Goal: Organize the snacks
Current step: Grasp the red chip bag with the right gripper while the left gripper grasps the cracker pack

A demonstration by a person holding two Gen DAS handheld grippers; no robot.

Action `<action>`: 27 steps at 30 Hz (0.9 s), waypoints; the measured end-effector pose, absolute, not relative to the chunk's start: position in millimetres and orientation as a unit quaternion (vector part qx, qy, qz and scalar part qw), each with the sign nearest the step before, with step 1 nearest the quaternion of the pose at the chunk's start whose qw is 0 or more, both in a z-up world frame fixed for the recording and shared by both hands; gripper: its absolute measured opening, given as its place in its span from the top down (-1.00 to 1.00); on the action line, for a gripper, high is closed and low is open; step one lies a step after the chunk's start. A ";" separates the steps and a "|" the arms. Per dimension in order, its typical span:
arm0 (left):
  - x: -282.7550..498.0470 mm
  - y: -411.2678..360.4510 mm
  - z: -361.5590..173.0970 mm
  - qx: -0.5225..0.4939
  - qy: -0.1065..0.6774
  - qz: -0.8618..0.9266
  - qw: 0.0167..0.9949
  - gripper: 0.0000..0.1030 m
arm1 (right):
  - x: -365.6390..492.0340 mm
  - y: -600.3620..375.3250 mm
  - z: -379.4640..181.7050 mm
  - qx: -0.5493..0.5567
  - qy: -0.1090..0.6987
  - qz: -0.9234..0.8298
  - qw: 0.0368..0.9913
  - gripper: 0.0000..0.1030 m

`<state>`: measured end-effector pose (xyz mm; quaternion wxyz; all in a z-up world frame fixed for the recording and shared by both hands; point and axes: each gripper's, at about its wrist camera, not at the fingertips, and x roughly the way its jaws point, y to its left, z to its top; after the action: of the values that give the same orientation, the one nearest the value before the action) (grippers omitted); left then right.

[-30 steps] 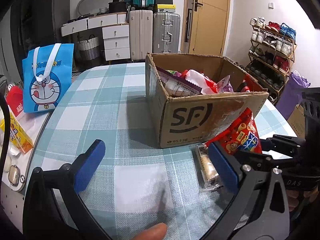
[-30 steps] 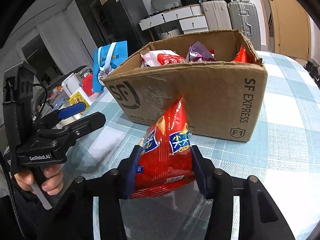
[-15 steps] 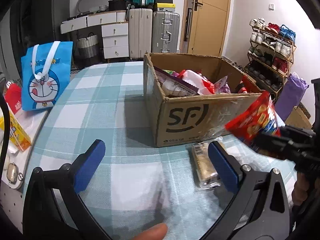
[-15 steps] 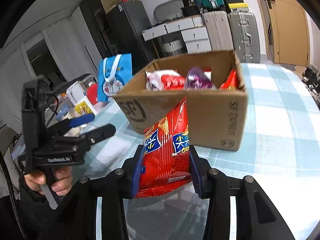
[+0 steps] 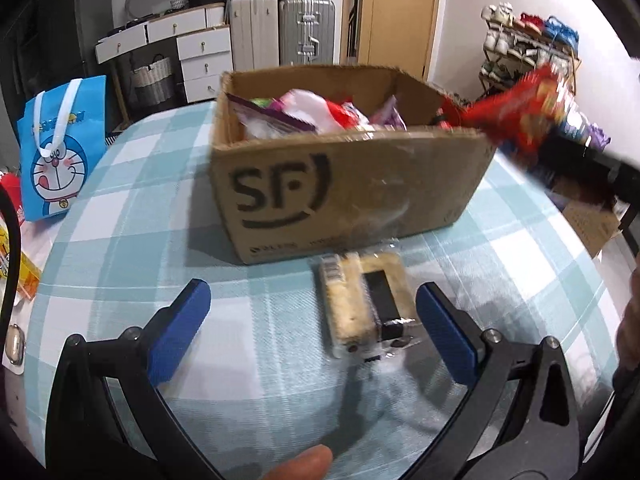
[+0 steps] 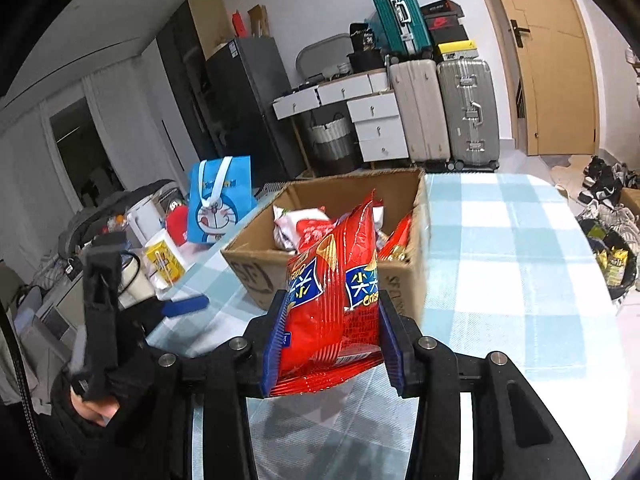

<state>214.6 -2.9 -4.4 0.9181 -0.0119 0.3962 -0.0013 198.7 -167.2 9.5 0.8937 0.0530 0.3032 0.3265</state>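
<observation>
Up goes the red chip bag (image 6: 334,300), clamped in the right gripper (image 6: 332,344), now level with the cardboard box (image 5: 344,184) rim; drop looks imminent. Left gripper (image 5: 312,328), jaws wide open, has closed in on the biscuit pack (image 5: 360,304).

Counter (image 5: 132,216): teal/white check cloth.
Box (image 5: 360,184): brown card, black "SF" logo.
Chip bag (image 6: 334,292): red w/ blue panels, white lettering, yellow cone pics.
Bar pack (image 5: 362,304): clear wrap, beige bar, black label.
Tote (image 5: 60,148): bright blue, white handles, blue/white cartoon cat face w/ red nose.
Left tool (image 5: 312,328): black frame, blue pads.
Right tool (image 6: 332,344): black frame, blue pads.
Suitcases (image 6: 444,108): cream, silver; teal one on top.
Door (image 6: 556,60): tan wood.
</observation>
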 end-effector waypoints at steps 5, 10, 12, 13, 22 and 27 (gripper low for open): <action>225.0 -22.9 -21.6 0.000 0.420 -0.005 0.908 -0.99 | 197.6 -183.9 16.8 0.056 0.292 0.314 0.902 0.18; 235.8 -31.3 -31.8 0.000 0.434 -0.004 0.901 -0.99 | 200.7 -194.9 20.9 0.062 0.287 0.297 0.909 0.18; 240.3 -33.3 -36.5 0.001 0.441 -0.001 0.898 -0.99 | 202.6 -199.1 21.2 0.065 0.289 0.293 0.909 0.18; 241.5 -34.4 -38.2 0.003 0.442 0.000 0.897 -0.99 | 203.4 -202.2 21.3 0.067 0.289 0.291 0.910 0.18; 245.1 -43.0 -49.6 0.006 0.453 -0.023 0.891 -0.62 | 207.6 -205.0 20.1 0.071 0.291 0.283 0.911 0.18; 238.4 -46.8 -50.3 0.014 0.444 -0.044 0.895 -0.21 | 209.0 -203.7 17.6 0.070 0.294 0.284 0.910 0.18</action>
<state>238.4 -46.8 -50.3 0.8948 0.0140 0.4441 -0.0445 209.0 -203.7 17.6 0.9102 0.0701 0.2935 0.2838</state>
